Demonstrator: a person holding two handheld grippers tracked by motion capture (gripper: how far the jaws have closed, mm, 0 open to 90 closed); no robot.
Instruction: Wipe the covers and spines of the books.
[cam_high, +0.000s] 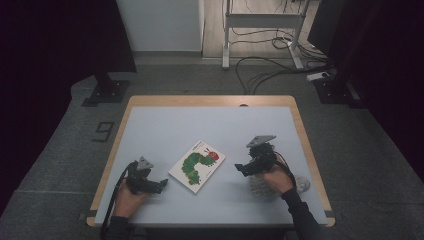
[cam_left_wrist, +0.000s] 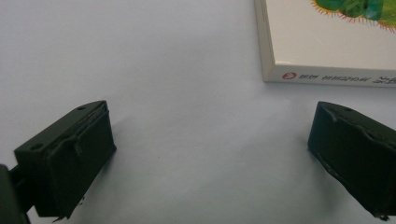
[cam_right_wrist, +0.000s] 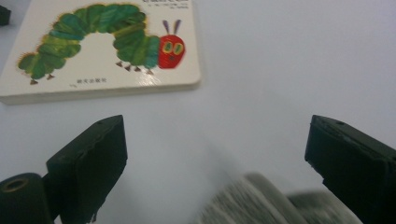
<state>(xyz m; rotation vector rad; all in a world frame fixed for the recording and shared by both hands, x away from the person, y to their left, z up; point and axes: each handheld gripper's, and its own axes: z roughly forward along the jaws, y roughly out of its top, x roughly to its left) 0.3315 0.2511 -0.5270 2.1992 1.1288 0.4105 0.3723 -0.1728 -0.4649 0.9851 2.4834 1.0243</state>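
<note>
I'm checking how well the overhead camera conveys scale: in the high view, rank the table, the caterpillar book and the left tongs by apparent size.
1. Table, by far the largest.
2. Caterpillar book.
3. Left tongs, slightly smaller than the book; their dark outline makes the margin unsure.

a lab: dark curtains (cam_high: 50, 45), floor cables (cam_high: 260, 75), metal stand (cam_high: 260, 22).

The book (cam_left_wrist: 327, 42) is cut off by the left gripper view's top and right edges.
</note>
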